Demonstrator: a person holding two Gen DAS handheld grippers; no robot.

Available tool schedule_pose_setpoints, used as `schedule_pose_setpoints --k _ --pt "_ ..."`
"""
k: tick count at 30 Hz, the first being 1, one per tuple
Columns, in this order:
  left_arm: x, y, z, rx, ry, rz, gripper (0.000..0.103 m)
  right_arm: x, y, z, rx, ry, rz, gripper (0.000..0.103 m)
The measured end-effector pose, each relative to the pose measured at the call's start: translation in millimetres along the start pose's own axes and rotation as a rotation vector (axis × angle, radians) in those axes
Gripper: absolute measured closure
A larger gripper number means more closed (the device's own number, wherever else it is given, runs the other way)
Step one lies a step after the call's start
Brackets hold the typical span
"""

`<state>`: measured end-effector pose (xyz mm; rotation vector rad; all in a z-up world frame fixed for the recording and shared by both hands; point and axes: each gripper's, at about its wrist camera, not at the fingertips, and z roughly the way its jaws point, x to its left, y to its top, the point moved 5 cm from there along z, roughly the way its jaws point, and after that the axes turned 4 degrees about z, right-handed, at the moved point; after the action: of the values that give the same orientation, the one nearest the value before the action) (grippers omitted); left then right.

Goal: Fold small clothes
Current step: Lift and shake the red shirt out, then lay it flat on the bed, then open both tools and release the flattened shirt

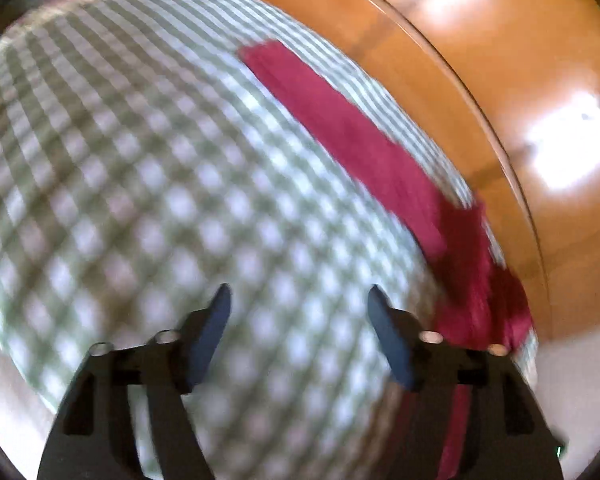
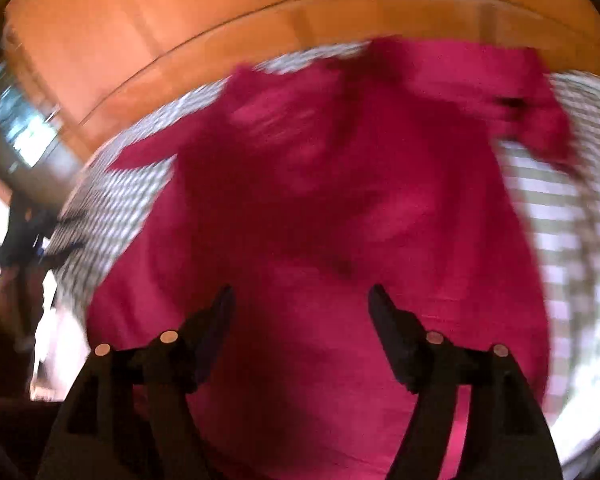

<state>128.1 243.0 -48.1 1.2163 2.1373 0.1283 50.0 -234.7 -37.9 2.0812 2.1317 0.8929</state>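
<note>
My left gripper [image 1: 299, 300] jaws apart, nothing between, above bare green-checked cloth [image 1: 148, 168] covering bench. Red garment [image 1: 364, 140] lies along cloth's right edge in left view, reaching near corner. My right gripper [image 2: 300, 300] jaws apart, empty, over red garment [image 2: 320, 220]. Wooden floor [image 2: 160, 32] beyond far edge. Both views blurred.

Glossy orange wooden floor [image 1: 500, 60], bright window glare [image 1: 568, 140], checkered tablecloth [image 1: 140, 160]

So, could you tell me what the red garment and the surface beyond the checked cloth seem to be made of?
Red garment: soft matte woven or knit fabric, judging by folds and no shine; blur hides the weave. Surface beyond the checked cloth: orange-brown wood, probably varnished, given bright glossy reflections.
</note>
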Motion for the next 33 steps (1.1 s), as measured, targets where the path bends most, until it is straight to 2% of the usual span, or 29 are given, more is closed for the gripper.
schedule_pose_setpoints --k 4,5,6,12,15,16,17,19,21,25,27,28,30,33 --pt "29.9 62.5 16.4 -0.064 0.078 -0.109 0.032 37.2 -1.1 39.1 0.065 0.040 -0.071 0.033" --pt "35.3 73.6 19.7 -0.070 0.092 -0.123 0.032 40.9 -2.2 44.7 0.077 0.044 -0.081 0.028" --pt "41.9 84.8 23.2 -0.075 0.105 -0.130 0.032 42.9 -3.7 49.1 0.082 0.037 -0.093 0.024" --pt "47.5 140.5 64.3 -0.098 0.166 -0.119 0.032 43.2 -9.1 59.9 0.103 0.025 -0.091 0.019" --pt "51.9 154.9 86.7 -0.103 0.176 -0.113 0.032 47.3 -12.8 63.0 0.108 0.021 -0.081 0.016" --pt "49.5 162.3 96.2 -0.101 0.168 -0.096 0.038 48.6 -13.0 63.7 0.110 0.018 -0.085 0.015" --pt "48.6 164.8 97.5 -0.099 0.172 -0.066 0.064 49.5 -13.1 64.5 0.110 0.011 -0.089 0.015" --pt "48.2 168.2 97.7 -0.087 0.167 -0.026 0.095 52.7 -12.5 66.6 0.111 -0.003 -0.097 0.013" --pt "55.8 171.8 90.6 -0.113 0.157 -0.050 0.096 55.2 -11.7 69.9 0.113 -0.016 -0.108 0.011" --pt "96.5 178.1 48.8 -0.205 0.253 -0.107 0.096 58.2 -8.3 75.2 0.109 -0.035 -0.114 0.010" --pt "117.0 178.8 30.7 -0.226 0.264 -0.143 0.096 58.8 -6.4 77.8 0.107 -0.037 -0.117 0.010" --pt "128.1 177.5 16.8 -0.246 0.311 -0.143 0.096 59.7 -5.8 79.5 0.107 -0.040 -0.122 0.010" --pt "142.3 173.8 3.2 -0.251 0.362 -0.142 0.097 63.1 -4.7 82.9 0.104 -0.052 -0.138 0.010" --pt "150.5 162.0 -3.7 -0.227 0.394 -0.136 0.096 67.1 -2.3 86.4 0.096 -0.058 -0.156 0.010"
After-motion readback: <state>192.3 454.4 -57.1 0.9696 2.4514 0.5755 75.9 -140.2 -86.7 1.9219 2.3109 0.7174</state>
